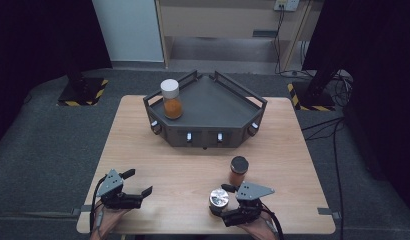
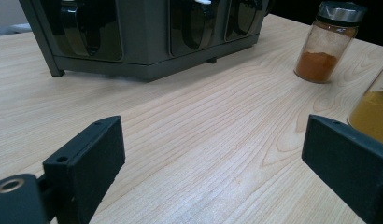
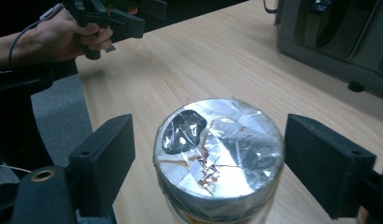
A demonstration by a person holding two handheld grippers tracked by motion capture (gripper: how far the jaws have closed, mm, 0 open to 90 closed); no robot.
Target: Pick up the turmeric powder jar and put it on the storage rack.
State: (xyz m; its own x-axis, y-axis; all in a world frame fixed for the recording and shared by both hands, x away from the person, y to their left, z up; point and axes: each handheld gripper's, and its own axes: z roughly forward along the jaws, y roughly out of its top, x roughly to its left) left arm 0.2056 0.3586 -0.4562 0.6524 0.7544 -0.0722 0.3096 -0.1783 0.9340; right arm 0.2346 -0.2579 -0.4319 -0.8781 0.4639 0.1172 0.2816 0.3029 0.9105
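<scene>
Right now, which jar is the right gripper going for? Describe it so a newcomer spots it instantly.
Start at the grey rack at the back of the wooden table, then come to the near edge on the right. There the foil-topped jar stands between the open jaws of the right gripper, which do not yet press it. Its crinkled silver foil top sets it apart from the dark-lidded jar just behind it.

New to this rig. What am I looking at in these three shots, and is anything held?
No robot arm: a person holds a two-jaw gripper in each hand. The high view looks down on the wooden table; the other two are cameras riding on each gripper. On the table: a dark rack carrying a white-lidded jar, and a dark-lidded spice jar. The left gripper is open over bare wood. The right gripper straddles a foil-topped jar, with gaps at both jaws, so nothing is held yet.
</scene>
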